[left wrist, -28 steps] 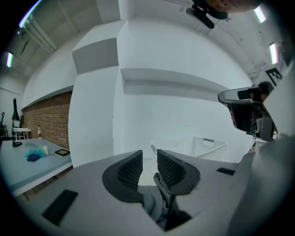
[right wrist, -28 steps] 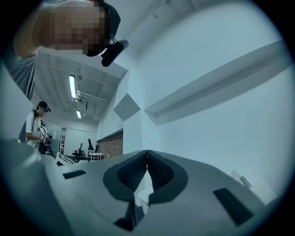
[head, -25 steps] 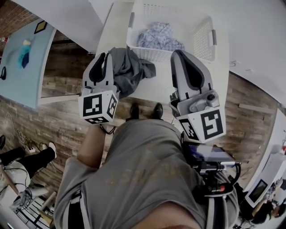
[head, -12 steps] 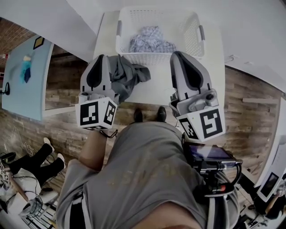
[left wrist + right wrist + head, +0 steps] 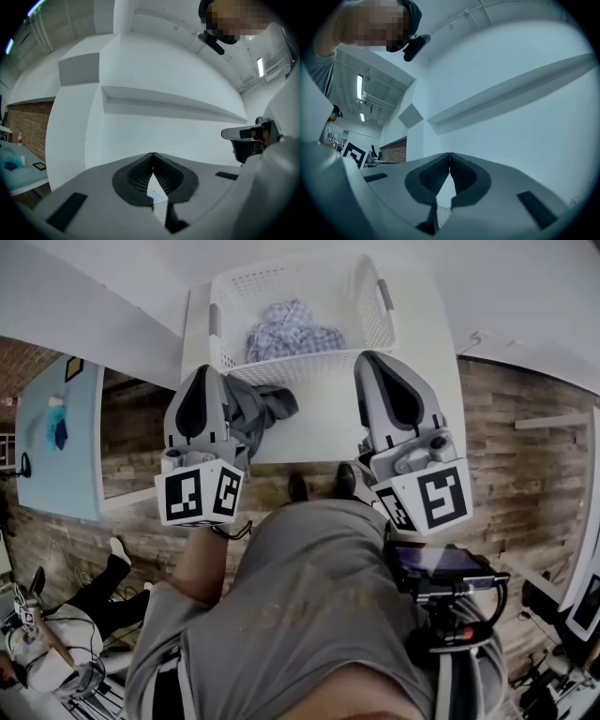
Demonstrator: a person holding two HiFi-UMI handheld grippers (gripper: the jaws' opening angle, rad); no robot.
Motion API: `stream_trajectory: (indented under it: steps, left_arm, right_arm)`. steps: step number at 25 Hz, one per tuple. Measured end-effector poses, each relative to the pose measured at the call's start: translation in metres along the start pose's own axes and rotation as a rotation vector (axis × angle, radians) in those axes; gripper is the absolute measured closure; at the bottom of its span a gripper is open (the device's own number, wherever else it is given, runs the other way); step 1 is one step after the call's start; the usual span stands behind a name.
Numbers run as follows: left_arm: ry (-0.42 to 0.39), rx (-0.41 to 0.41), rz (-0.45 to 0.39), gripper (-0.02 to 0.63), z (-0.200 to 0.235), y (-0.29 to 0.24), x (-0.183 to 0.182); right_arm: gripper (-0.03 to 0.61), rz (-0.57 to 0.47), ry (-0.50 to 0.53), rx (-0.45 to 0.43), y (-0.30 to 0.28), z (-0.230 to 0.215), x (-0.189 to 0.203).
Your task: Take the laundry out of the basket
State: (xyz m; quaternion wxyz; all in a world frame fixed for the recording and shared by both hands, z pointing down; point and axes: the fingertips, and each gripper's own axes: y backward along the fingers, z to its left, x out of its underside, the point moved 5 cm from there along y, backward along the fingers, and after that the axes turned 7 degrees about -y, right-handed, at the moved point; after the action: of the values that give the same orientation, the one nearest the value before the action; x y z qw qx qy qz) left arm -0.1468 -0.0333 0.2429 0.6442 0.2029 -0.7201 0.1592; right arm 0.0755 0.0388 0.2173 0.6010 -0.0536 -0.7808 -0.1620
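A white laundry basket (image 5: 371, 306) stands on a white table (image 5: 323, 432) and holds a blue-and-white patterned garment (image 5: 291, 329). A dark grey garment (image 5: 258, 413) lies crumpled on the table just in front of the basket. My left gripper (image 5: 202, 371) hovers beside that grey garment, on its left, level with the basket's front wall. In the left gripper view the left gripper (image 5: 153, 154) is shut with nothing between its pads. My right gripper (image 5: 368, 357) is at the basket's front right corner; in its own view the right gripper (image 5: 449, 154) is shut and holds nothing.
A light blue table (image 5: 56, 446) stands at the left over a wood-plank floor (image 5: 525, 446). Someone sits on the floor at lower left (image 5: 56, 652). The holder's shoes (image 5: 319, 486) are at the white table's near edge. White walls fill both gripper views.
The head view has swung so that the basket sits more to the centre. Both grippers have drifted along with it and the left one has lifted a little. The grey garment stays on the table.
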Motion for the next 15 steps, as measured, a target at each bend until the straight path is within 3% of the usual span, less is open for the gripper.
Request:
stream_trajectory:
  steps: [7,15]
  left_arm:
    - [0.031,0.009,-0.025,0.604,-0.03,-0.019,-0.014]
    - [0.021,-0.011,-0.059,0.604,-0.062,-0.041,-0.031]
  right_arm:
    - [0.571,-0.016,-0.002,0.042,0.017,-0.039,-0.01]
    - [0.571,-0.03,0.003,0.006,0.014,-0.081,-0.03]
